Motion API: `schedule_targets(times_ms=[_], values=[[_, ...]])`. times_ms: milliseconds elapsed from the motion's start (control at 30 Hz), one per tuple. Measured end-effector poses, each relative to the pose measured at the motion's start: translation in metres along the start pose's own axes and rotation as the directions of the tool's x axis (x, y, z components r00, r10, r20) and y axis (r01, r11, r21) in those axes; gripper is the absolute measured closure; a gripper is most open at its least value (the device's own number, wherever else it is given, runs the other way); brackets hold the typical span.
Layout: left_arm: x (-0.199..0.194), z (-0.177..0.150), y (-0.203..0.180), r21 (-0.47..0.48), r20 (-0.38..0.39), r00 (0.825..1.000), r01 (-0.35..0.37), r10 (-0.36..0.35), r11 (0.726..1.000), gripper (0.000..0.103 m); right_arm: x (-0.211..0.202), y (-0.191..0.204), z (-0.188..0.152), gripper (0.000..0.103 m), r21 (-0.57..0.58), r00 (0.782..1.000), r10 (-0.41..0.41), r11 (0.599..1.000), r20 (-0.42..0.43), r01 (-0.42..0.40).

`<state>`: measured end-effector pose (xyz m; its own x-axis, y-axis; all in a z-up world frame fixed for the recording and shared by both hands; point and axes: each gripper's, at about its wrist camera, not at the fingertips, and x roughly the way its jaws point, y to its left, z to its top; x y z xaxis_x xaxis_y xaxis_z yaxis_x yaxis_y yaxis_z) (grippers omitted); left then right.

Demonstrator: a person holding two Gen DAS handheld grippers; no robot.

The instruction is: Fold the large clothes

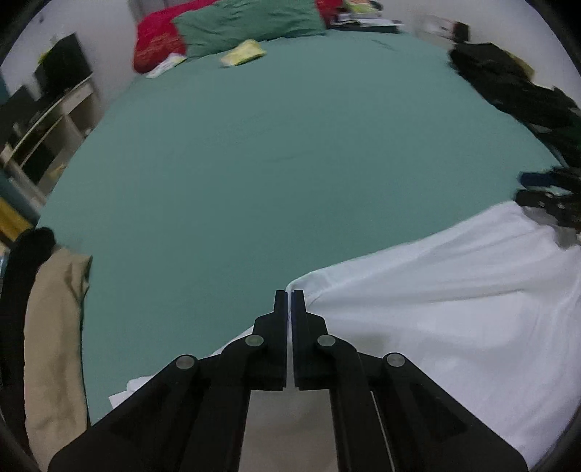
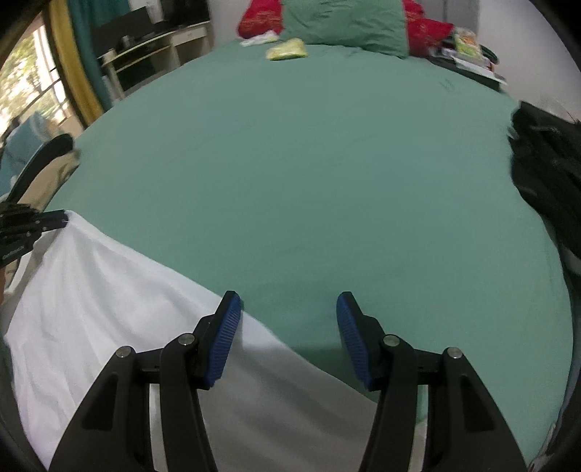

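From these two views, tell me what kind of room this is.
Most likely a bedroom: a wide bed with a green sheet, pillows at its head, and a white garment spread on it for folding.

White garment (image 1: 454, 308): thin, smooth woven cloth, matt, softly creased. Bed sheet (image 1: 272, 152): teal cloth, matt, stretched nearly smooth with faint wrinkles. Green pillow (image 1: 250, 21): same matt cloth, more crumpled; red pillow (image 1: 156, 40): cloth with a faint gold print. Left tool (image 1: 289, 296): matt black plastic links with dull metal pivot pins. Right tool (image 2: 288, 312): matt black plastic; pads (image 2: 227, 337) of blue ribbed rubbery material. Beige garment (image 1: 54, 326): heavier matt cloth. Dark clothes (image 1: 515, 87): black cloth.
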<state>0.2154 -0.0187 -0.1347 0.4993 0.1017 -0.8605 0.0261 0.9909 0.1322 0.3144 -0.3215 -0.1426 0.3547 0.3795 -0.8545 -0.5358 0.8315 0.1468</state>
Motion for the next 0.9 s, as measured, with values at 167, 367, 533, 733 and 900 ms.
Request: schedule_targets(times_ms=[167,367,533,733,900], values=[[-0.004,-0.002,0.009,-0.052,-0.032,0.999,0.022,-0.023,0.998,0.082,-0.018,-0.004,-0.001,0.047,0.035,0.998,-0.051,0.998,0.037,0.050],[-0.048,-0.029,0.038,-0.144,0.035,0.999,0.046,-0.041,0.988,0.058,-0.055,-0.008,-0.018,0.047,0.099,0.991,-0.085,0.992,0.102,0.075],[-0.075,-0.084,0.082,-0.322,0.028,1.000,0.018,-0.009,0.947,0.052,-0.093,-0.009,-0.059,0.047,0.193,0.975,-0.171,0.971,0.139,0.143],[-0.075,-0.144,0.092,-0.359,-0.052,0.994,-0.106,0.094,0.927,0.051,-0.133,-0.038,-0.168,0.041,0.594,0.960,-0.247,0.795,0.133,0.122],[-0.060,-0.139,0.096,-0.382,-0.085,0.995,-0.073,0.043,0.921,0.051,-0.147,-0.042,-0.215,0.041,0.694,0.962,-0.230,0.717,0.148,0.064]])
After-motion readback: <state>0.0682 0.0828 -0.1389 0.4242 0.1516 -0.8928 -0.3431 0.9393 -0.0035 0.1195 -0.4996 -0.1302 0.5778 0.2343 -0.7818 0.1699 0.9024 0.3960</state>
